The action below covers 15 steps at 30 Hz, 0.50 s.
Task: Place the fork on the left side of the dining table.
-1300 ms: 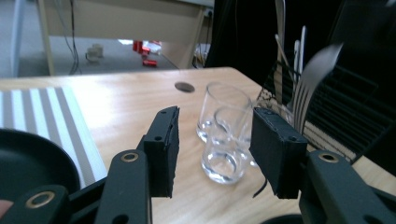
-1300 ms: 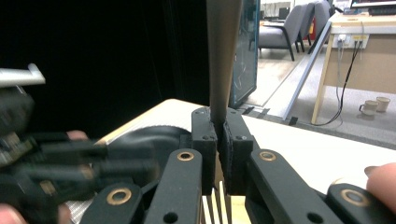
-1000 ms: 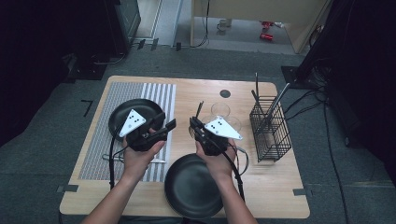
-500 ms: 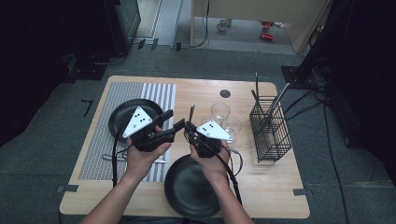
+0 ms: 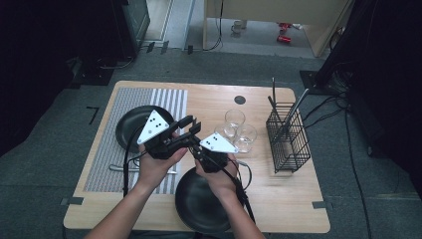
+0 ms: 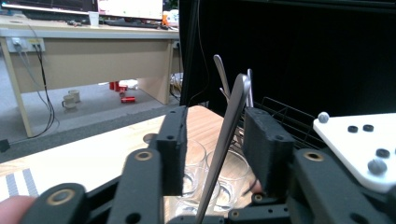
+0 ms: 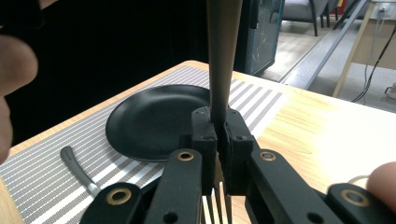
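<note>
The work looks like setting the table, and it is about half done. One plate (image 5: 135,128) lies on the striped mat (image 5: 107,164) with a piece of cutlery (image 7: 80,171) beside it. A second plate (image 5: 199,204) lies on the bare wood near the person. Three glasses (image 5: 235,130) stand in the middle of the table (image 5: 278,194). A wire basket (image 5: 287,137) at the right side has more cutlery standing in it.

The fork (image 7: 221,56) is up in the air between the two hands, above the table and not yet laid down. It has to go next to a plate, I think.

The right gripper (image 7: 219,135) is pressed tight on the fork. It pinches the thin neck, with the prongs pointing down toward the hand and the handle sticking up.

The left gripper (image 6: 215,149) has its jaws partly spread, one on each side of the fork handle (image 6: 229,135). The jaws have just been closing in on it. There looks to be a gap on both sides, so the pads may not be touching the handle yet, but that is hard to tell from this angle. It looks like the fork is being passed from the right gripper to the left gripper.
</note>
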Each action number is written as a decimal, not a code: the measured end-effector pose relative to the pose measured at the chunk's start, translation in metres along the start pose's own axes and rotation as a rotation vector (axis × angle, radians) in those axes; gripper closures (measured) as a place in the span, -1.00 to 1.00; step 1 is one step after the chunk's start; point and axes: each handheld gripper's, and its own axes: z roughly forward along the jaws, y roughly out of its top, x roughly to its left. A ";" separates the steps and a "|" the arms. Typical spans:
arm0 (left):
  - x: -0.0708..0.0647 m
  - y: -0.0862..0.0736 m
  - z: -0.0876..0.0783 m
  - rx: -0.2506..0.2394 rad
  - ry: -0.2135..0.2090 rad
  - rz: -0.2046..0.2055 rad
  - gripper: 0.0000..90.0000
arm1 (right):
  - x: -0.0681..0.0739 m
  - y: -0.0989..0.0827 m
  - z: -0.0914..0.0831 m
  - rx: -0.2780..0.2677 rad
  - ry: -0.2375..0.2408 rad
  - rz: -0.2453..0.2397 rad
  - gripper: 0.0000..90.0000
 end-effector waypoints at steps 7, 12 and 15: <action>0.001 -0.001 0.000 0.008 0.027 0.023 0.93 | 0.006 -0.002 0.003 0.010 0.006 -0.019 0.93; 0.011 -0.001 -0.001 0.000 0.032 -0.008 0.96 | 0.004 -0.002 0.001 0.006 0.009 -0.016 0.82; 0.015 -0.001 -0.001 -0.004 0.040 -0.021 0.96 | 0.001 -0.001 -0.002 0.011 0.014 -0.010 0.65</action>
